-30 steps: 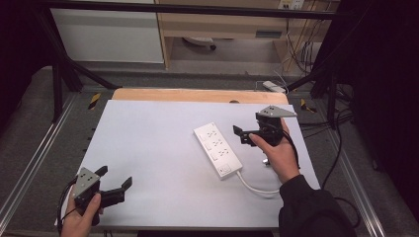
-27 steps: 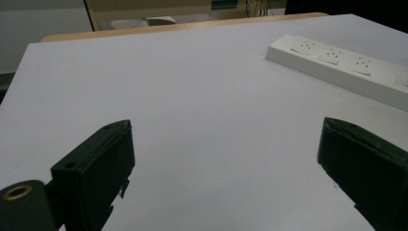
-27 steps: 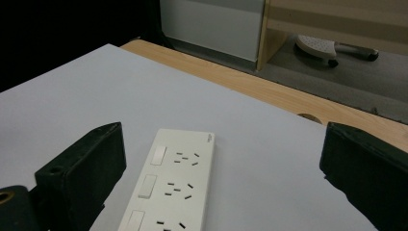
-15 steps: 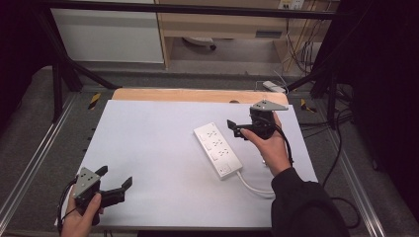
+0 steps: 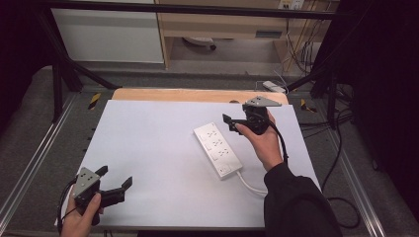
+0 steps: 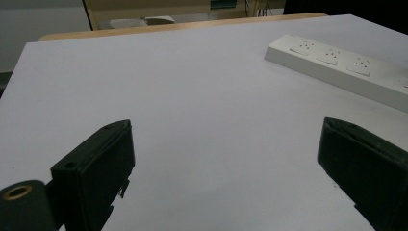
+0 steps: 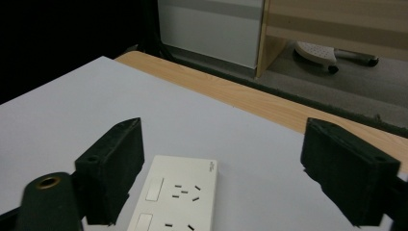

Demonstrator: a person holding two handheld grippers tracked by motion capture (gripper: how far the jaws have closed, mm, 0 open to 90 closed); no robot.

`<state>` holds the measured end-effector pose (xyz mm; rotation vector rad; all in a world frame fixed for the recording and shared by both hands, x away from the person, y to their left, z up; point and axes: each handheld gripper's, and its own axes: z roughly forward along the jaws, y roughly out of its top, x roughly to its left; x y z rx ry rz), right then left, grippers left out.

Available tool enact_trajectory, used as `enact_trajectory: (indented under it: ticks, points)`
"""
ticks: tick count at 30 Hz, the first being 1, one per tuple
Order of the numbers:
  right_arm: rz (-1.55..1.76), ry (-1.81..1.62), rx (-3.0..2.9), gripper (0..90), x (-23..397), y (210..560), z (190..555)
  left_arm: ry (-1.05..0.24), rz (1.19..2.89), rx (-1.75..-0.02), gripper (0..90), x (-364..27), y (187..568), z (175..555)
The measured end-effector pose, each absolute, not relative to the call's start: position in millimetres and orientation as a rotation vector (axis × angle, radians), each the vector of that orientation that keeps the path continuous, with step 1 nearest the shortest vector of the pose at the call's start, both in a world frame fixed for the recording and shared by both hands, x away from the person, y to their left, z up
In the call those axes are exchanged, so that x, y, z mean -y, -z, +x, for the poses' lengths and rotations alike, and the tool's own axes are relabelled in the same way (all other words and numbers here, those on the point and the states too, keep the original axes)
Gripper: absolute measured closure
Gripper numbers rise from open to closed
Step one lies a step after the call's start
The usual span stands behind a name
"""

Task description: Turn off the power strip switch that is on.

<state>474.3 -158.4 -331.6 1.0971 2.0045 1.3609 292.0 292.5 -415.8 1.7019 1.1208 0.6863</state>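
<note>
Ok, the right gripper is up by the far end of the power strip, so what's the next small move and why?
Probably lower the right gripper over the far end of the white power strip. Its jaws, just closing a little, stand apart with that end between and below them in the right gripper view, not touching. The left gripper waits open at the near corner.

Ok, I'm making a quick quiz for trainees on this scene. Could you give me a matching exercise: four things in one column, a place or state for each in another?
Things:
1. power strip
2. left gripper
3. right gripper
4. white table top

Places or states:
A. near corner, jaws open over bare surface
B. wooden strip along its far edge
C. lies slantwise, cable trailing from its near end
D. at the strip's far end, jaws open

Pairs: 1-C, 2-A, 3-D, 4-B
</note>
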Motion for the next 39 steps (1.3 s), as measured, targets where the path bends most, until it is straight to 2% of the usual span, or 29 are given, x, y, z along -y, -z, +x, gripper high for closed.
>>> enact_trajectory:
  ticks: [2,3,5,6,7,11,12,13,17,25,31,39]
  points:
    - [1.093,-1.367,-1.994,23.2,156,331,476,-0.683,1.704,-1.119,5.7,-292,416,292]
    - [1.084,-1.369,-1.993,29.2,154,331,477,-0.683,1.705,-1.118,5.6,-292,416,292]
    - [1.084,-1.369,-1.990,32.2,153,331,477,-0.681,1.703,-1.119,5.6,-292,416,292]
    - [1.082,-1.387,-1.993,38.4,150,332,479,-0.680,1.704,-1.119,5.7,-292,416,292]
    - [1.082,-1.387,-1.993,38.4,150,332,479,-0.680,1.703,-1.119,5.7,-292,416,292]
    - [1.075,-1.403,-2.000,49.9,147,333,482,-0.682,1.703,-1.118,5.6,-292,416,292]
    - [1.070,-1.409,-2.001,56.2,145,334,483,-0.682,1.705,-1.118,5.6,-292,416,292]
    - [1.070,-1.409,-2.001,56.2,145,334,483,-0.682,1.703,-1.118,5.6,-292,416,292]
    - [1.040,-1.409,-2.012,68.8,140,335,486,-0.682,1.704,-1.117,5.6,-292,416,292]
    - [1.015,-1.434,-2.018,82.4,132,335,490,-0.682,1.706,-1.114,5.6,-292,416,292]
    - [0.987,-1.435,-2.036,88.8,124,337,492,-0.683,1.708,-1.113,5.6,-292,416,292]
    - [0.973,-1.420,-2.063,90.0,115,343,497,-0.685,1.706,-1.113,5.7,-292,416,293]
